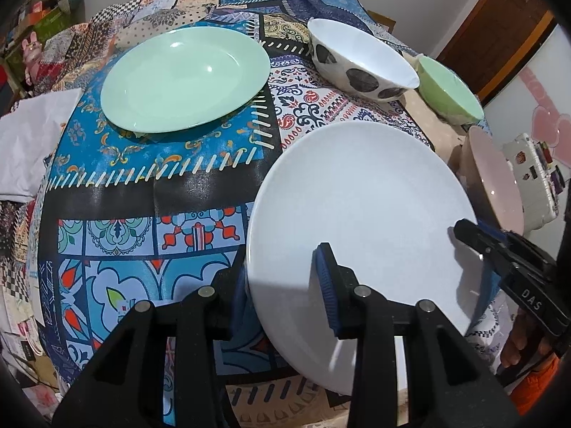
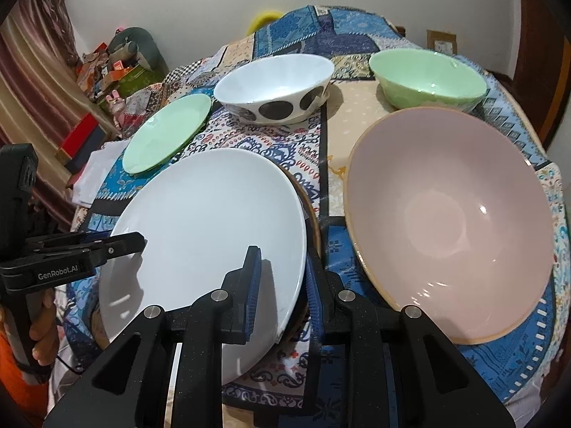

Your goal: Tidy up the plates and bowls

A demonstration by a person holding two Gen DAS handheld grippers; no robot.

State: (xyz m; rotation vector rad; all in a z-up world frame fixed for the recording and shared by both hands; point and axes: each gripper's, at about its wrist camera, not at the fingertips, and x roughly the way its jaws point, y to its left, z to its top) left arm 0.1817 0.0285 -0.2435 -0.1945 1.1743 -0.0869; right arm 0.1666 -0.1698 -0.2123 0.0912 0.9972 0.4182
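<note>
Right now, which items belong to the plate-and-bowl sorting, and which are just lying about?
Job: white plate gripped by both grippers, green plate, spotted bowl, green bowl, pink bowl.

Lying about: folded white cloth, pink rabbit toy, clutter of boxes.

The large plate (image 2: 210, 214) is plain white; the smaller plate (image 2: 167, 132) is pale mint green. One bowl (image 2: 274, 85) is white with dark grey spots, one bowl (image 2: 428, 78) is mint green, and one bowl (image 2: 449, 221) is pale pink with a tan rim. The worktop cloth (image 1: 142, 192) is patchwork in blue, black, orange and cream.
</note>
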